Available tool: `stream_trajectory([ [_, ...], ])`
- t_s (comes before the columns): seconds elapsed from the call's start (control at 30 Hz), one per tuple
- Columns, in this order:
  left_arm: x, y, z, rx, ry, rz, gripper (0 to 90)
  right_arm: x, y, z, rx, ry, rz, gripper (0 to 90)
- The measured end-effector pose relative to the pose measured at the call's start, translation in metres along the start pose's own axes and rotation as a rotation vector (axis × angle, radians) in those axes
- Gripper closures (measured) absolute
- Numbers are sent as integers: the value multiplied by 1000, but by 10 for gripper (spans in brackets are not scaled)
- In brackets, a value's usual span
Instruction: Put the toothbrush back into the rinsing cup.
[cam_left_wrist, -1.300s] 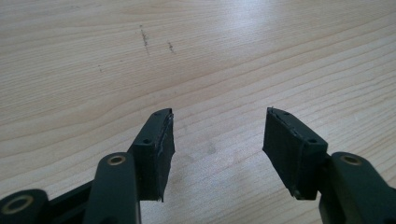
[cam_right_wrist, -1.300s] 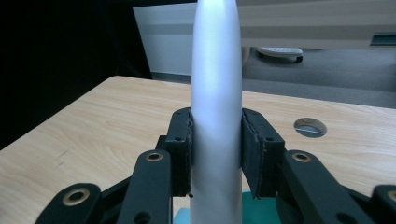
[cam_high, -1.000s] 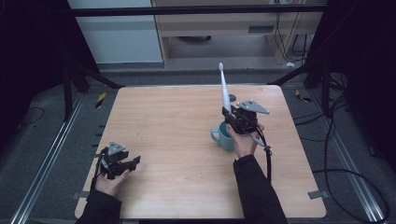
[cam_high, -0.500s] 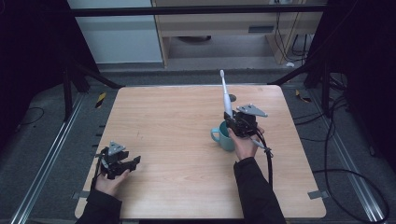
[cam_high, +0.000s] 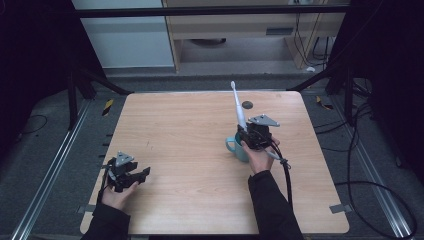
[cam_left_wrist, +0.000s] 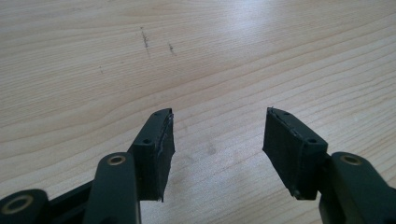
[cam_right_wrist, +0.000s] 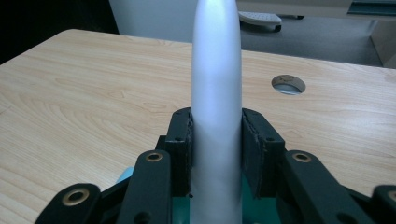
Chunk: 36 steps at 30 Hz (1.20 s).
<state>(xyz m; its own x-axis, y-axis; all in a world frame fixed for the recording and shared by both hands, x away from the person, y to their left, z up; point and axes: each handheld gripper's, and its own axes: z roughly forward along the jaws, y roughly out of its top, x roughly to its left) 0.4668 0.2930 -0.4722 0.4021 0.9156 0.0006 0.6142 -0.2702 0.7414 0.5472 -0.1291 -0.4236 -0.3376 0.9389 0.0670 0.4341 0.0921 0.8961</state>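
High view: a wooden counter (cam_high: 200, 130) seen from above, with a person's forearms entering from the bottom edge. The right hand-held gripper (cam_high: 248, 136) stands right of centre, its jaws clenched on the lower shaft of a white toothbrush (cam_high: 237, 105). The toothbrush rises nearly upright, leaning slightly toward the far left, bristle end uppermost. Directly under the gripper sits a teal mug (cam_high: 236, 147), its handle pointing left; the lower end of the toothbrush is hidden behind the jaws, so whether it reaches into the mug cannot be told. A round hole (cam_high: 247, 104) in the counter lies just beyond the gripper. The left hand-held gripper (cam_high: 142, 174) rests near the near-left corner, well apart from the mug.

Left gripper view: the left hand-held gripper (cam_left_wrist: 217, 140) is released, jaws spread wide over bare wood with nothing between the pads (cam_left_wrist: 161, 149).

Right gripper view: both pads (cam_right_wrist: 182, 144) press against the toothbrush (cam_right_wrist: 216, 93) shaft; the teal mug (cam_right_wrist: 180, 212) shows below the jaws, and the hole (cam_right_wrist: 288, 84) beyond to the right.
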Motion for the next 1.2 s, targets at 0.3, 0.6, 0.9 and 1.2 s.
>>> stream_trajectory([
  [0.3, 0, 0, 1, 6, 0, 7, 426, -5, -11, 2, 53, -6, 6, 659],
  [0.6, -1, 0, 1, 3, 0, 7, 426, -11, -17, -2, 67, -6, 18, 644],
  [0.9, -1, 0, 1, 4, -1, 7, 426, -12, -10, -15, 30, 9, 4, 557],
  [1.2, -2, 0, 1, 5, -1, 7, 413, -17, -13, -65, -13, 44, -16, 168],
])
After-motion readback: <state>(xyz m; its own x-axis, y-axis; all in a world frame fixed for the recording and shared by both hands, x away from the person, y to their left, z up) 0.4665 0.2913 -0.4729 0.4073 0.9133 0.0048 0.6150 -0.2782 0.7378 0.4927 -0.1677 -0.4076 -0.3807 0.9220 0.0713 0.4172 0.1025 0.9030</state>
